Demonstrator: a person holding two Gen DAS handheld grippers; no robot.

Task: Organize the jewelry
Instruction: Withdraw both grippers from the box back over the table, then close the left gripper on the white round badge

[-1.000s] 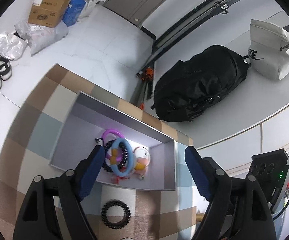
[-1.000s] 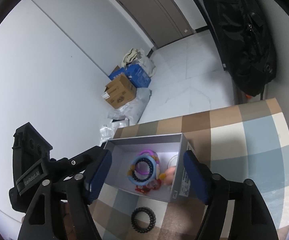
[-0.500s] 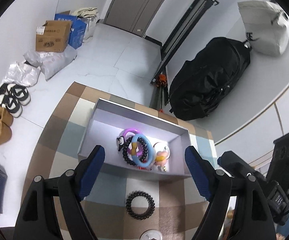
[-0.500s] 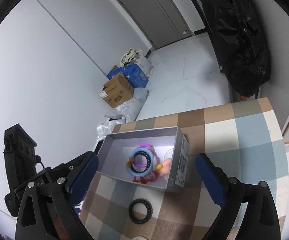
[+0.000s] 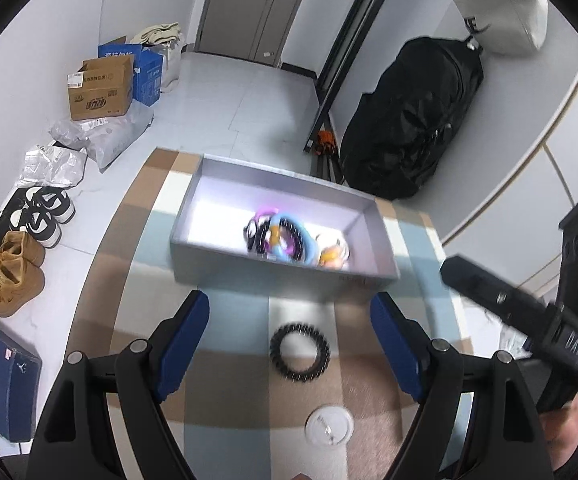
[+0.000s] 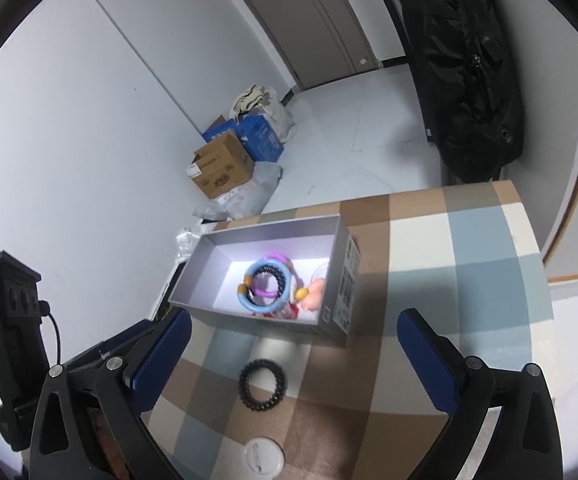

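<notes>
Nearest the lens, the left gripper [image 5: 289, 340] and the right gripper [image 6: 293, 354] both hold their blue-padded fingers spread wide, gripping nothing. Low in each frame a white round cap [image 5: 329, 425] lies on the checked tablecloth [image 5: 225, 420] of tan, white and pale blue squares. Just above it, between the open fingers, a black coil hair tie [image 5: 300, 352] lies flat on the cloth, apart from everything else. Further up at centre sits a grey box [image 5: 193, 208], open-topped, with a blue ring [image 5: 293, 240], a purple ring, black beads and orange pieces heaped in its right half. Beyond the table edge, pale floor tiles run to a grey door [image 5: 261, 8] at the top. Cardboard boxes [image 5: 101, 88] and shoes [image 5: 41, 212] line the left, and a black backpack [image 5: 413, 120] leans against the wall at upper right.
</notes>
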